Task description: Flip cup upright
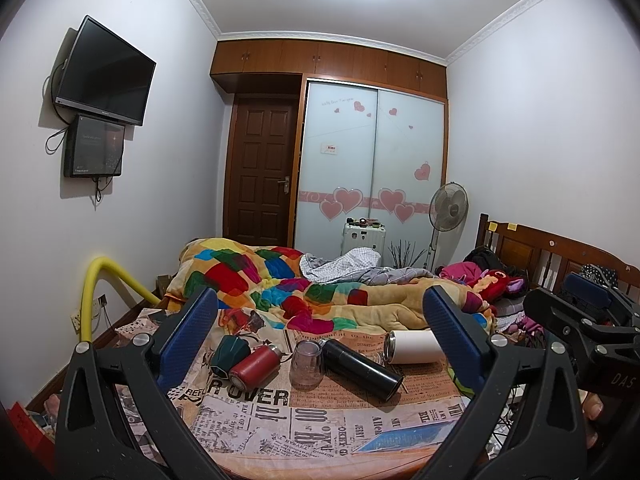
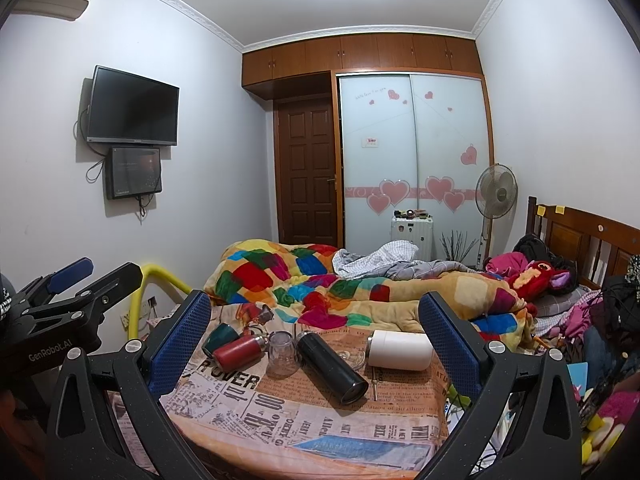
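Observation:
Several cups lie on a newspaper-print cloth point(image 1: 280, 420) on the bed. A dark green cup point(image 1: 229, 354) point(image 2: 220, 338), a red flask point(image 1: 254, 366) point(image 2: 236, 354), a black flask point(image 1: 360, 368) point(image 2: 330, 364) and a white cup point(image 1: 414, 346) point(image 2: 400, 350) lie on their sides. A clear glass cup point(image 1: 306, 364) point(image 2: 282, 354) stands mouth down between the red and black flasks. My left gripper point(image 1: 320, 344) and right gripper point(image 2: 316, 344) are both open and empty, held back from the cups.
A colourful patchwork blanket point(image 1: 280, 280) is heaped behind the cloth. Clothes and a red plush toy point(image 2: 536, 280) pile at the right by the wooden headboard point(image 2: 580, 236). A yellow padded rail point(image 1: 96, 292) stands at the left.

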The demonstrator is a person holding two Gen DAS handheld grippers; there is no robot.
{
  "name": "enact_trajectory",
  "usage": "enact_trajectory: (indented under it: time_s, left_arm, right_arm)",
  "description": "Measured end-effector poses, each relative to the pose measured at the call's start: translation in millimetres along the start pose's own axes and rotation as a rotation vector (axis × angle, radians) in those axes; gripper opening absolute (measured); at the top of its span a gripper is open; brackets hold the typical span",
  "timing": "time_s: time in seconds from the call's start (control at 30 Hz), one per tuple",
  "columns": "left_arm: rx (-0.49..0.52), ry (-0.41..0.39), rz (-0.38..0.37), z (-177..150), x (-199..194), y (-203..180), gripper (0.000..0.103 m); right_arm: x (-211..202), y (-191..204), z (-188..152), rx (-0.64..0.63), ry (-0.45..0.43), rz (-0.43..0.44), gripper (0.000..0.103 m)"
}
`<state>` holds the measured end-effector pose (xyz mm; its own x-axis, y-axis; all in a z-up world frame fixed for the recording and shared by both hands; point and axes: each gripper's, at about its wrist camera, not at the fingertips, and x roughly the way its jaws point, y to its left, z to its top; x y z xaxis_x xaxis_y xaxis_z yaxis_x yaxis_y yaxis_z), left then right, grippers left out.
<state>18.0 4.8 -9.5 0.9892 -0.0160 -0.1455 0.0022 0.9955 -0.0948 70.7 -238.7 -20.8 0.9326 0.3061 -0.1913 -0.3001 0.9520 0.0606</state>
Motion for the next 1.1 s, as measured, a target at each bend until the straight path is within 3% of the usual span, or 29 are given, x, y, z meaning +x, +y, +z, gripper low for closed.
enact_trajectory:
  time_s: [0.8, 1.1]
  left_arm:
    - [-0.002, 0.009, -0.002, -6.1, 3.8, -1.4, 0.103]
    - [-0.039, 0.081, 0.028, -21.6, 41.3, 21.8, 0.103]
  right_arm:
    - [2.8, -1.5, -9.4, 0.000, 0.016, -0.004, 0.103]
    - [44.3, -9.3, -17.5, -0.019, 0.109, 0.014, 0.103]
